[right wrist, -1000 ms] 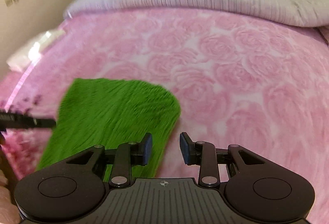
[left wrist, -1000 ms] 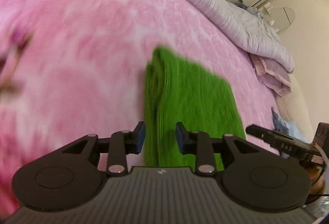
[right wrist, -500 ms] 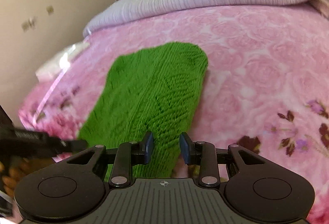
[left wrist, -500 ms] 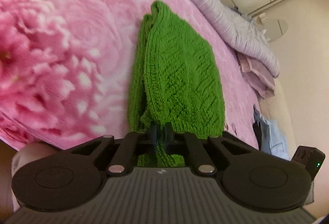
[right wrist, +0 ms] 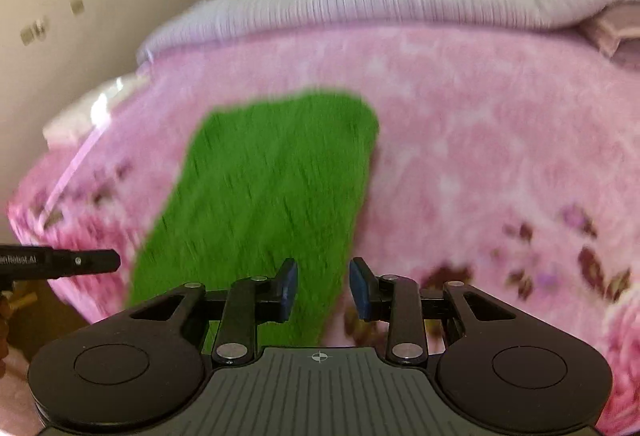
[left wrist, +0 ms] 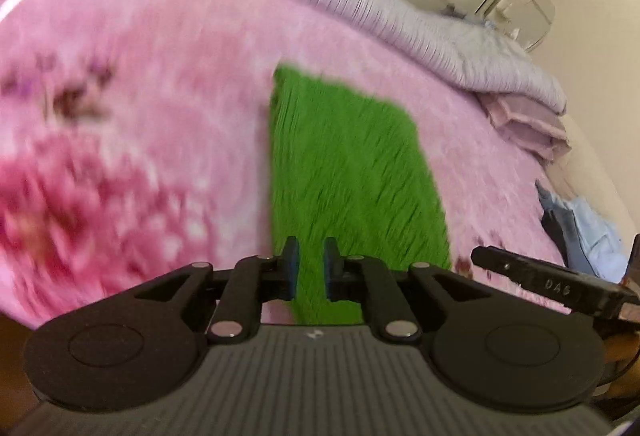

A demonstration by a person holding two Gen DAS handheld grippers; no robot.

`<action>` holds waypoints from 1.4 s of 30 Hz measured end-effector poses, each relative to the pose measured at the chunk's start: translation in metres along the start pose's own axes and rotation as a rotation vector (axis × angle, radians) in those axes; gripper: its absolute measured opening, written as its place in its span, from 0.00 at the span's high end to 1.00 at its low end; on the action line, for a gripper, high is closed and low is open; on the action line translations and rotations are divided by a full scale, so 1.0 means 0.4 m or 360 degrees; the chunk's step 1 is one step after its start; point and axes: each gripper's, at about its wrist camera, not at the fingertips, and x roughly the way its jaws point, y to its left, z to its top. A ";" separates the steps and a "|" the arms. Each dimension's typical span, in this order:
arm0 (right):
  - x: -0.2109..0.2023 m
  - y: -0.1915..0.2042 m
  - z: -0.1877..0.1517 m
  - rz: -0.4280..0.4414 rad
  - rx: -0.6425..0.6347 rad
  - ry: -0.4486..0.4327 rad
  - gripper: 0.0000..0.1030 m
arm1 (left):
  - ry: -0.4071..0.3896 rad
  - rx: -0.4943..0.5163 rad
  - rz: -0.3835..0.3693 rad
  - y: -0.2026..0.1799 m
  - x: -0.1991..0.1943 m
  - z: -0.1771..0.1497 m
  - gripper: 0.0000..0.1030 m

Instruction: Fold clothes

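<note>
Sweater (left wrist: 352, 176), green and already folded narrow, is lying on the pink blanket (left wrist: 160, 96), its long axis running straight away from both pairs of fingers. Left gripper (left wrist: 308, 268) is standing nearest: its near hem is showing between the jaws, which have just been parting slightly; no pinch is visible. Right gripper (right wrist: 323, 288) is hovering half-open over the hem's right corner, holding nothing. Far end is pointing toward the grey quilt (left wrist: 400, 20).

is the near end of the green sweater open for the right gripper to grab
Probably yes: the right gripper hangs open over the green sweater's near right corner, with nothing on the pink blanket between them.
</note>
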 end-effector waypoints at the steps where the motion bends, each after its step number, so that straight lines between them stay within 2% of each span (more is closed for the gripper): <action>1: -0.007 0.004 0.010 0.0024 0.0007 -0.0049 0.68 | 0.0002 0.0010 -0.0005 -0.008 0.013 0.003 0.92; 4: 0.021 0.028 0.035 0.0051 -0.0015 -0.0090 0.68 | 0.0012 0.0050 -0.0011 -0.032 0.055 0.007 0.92; 6: 0.056 0.044 0.028 0.0030 -0.0044 -0.0092 0.68 | 0.0073 0.0105 0.0041 -0.043 0.094 -0.016 0.93; 8: 0.093 0.053 0.000 0.0001 -0.0071 -0.0058 0.68 | 0.0107 0.0125 0.0066 -0.042 0.121 -0.049 0.93; 10: 0.129 0.060 -0.039 -0.0044 -0.0128 -0.0024 0.68 | 0.0069 0.0155 0.0089 -0.036 0.120 -0.075 0.89; 13: 0.158 0.076 -0.085 -0.0118 -0.0266 -0.0007 0.68 | 0.0083 0.0140 0.0094 -0.027 0.117 -0.075 0.89; 16: 0.148 0.076 -0.056 -0.0111 -0.0282 0.0067 0.68 | 0.0124 0.0155 0.0097 -0.039 0.100 -0.036 0.94; 18: 0.123 0.053 -0.019 -0.0059 -0.0239 0.0080 0.68 | 0.0078 0.0197 0.0077 -0.047 0.082 0.003 0.94; 22: 0.087 -0.019 0.089 -0.0019 -0.0131 -0.0086 0.68 | -0.0056 0.0287 0.0072 -0.045 0.092 0.106 0.95; 26: 0.161 -0.085 0.197 -0.0021 -0.0097 -0.0152 0.68 | -0.0101 0.0327 0.0080 -0.043 0.168 0.208 0.95; 31: 0.263 -0.100 0.266 0.0117 -0.0141 -0.0172 0.68 | -0.0089 0.0396 0.0125 -0.042 0.284 0.270 0.95; 34: 0.329 -0.087 0.275 0.0126 -0.0231 -0.0138 0.68 | -0.0044 0.0417 0.0200 -0.019 0.365 0.270 0.96; 37: 0.422 -0.076 0.250 -0.0004 -0.0312 -0.0003 0.68 | -0.0024 0.0391 0.0223 0.017 0.421 0.246 0.96; 38: 0.439 -0.074 0.237 -0.0022 -0.0331 -0.0001 0.68 | -0.0044 0.0367 0.0216 0.029 0.425 0.238 0.96; 42: 0.439 -0.065 0.221 -0.0068 -0.0350 -0.0016 0.68 | -0.0030 0.0356 0.0219 0.030 0.422 0.248 0.97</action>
